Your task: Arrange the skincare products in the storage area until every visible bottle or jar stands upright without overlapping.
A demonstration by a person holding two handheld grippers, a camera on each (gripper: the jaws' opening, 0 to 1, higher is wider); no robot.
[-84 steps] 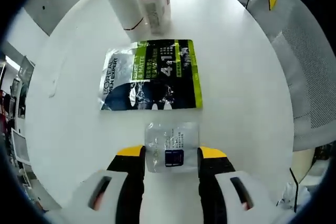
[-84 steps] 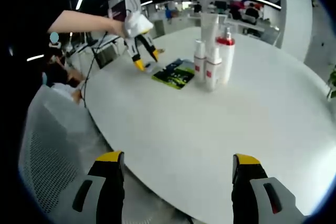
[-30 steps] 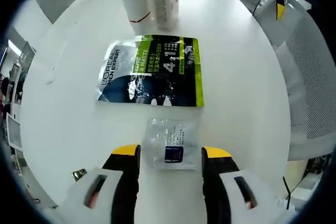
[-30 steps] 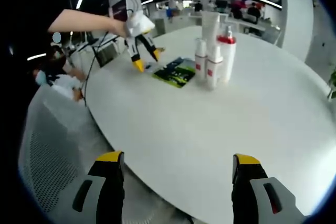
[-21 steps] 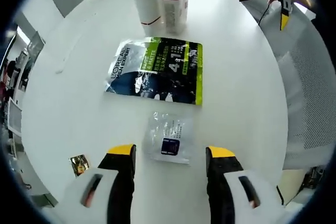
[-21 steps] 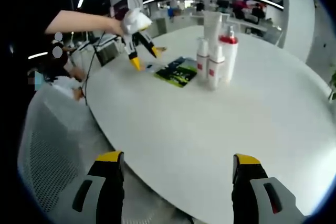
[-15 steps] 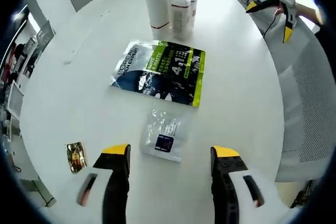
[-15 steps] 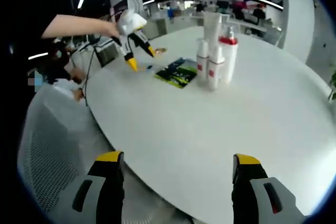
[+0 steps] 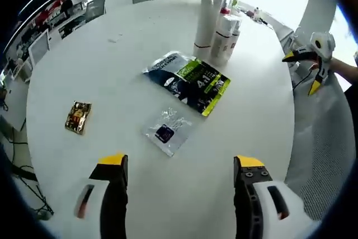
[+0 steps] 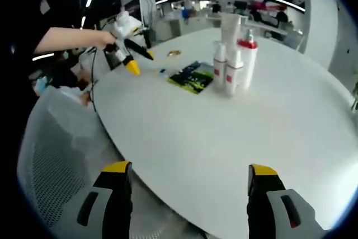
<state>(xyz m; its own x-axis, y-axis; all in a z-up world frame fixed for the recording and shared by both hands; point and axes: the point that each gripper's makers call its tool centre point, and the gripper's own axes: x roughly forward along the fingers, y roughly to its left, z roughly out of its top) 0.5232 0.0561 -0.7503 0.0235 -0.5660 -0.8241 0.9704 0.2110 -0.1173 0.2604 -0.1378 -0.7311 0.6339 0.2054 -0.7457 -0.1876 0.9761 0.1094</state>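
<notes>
Landmark: round white table [image 9: 84, 71].

Left gripper [image 9: 180, 166] above the near table edge, jaws spread wide, holding nothing, yellow tips apart with bare tabletop between. Also seen in the right gripper view [image 10: 134, 60], raised off the far-left table edge, held by a person's hand [image 10: 103, 38].

Right gripper [image 10: 190, 174] at the near table rim, jaws wide apart, nothing held. Seen small in the left gripper view [image 9: 307, 71], off the right table edge.

Skincare bottles [image 9: 218, 23] clustered upright toward the far side of the table: tall white tube plus smaller white bottles with red bands, touching or just beside each other. Same cluster in the right gripper view [image 10: 235, 60], one with a red cap.

Green-and-black sachet [image 9: 190, 81] lying flat near mid-table, just in front of the bottles. Clear small packet [image 9: 166, 131] with a dark blue square lying flat between the sachet and the left gripper, apart from both. Gold foil packet [image 9: 78, 117] flat at the left side of the table, well apart from the rest.

White mesh chair [image 10: 50, 155] beside the table edge, near the right gripper.
</notes>
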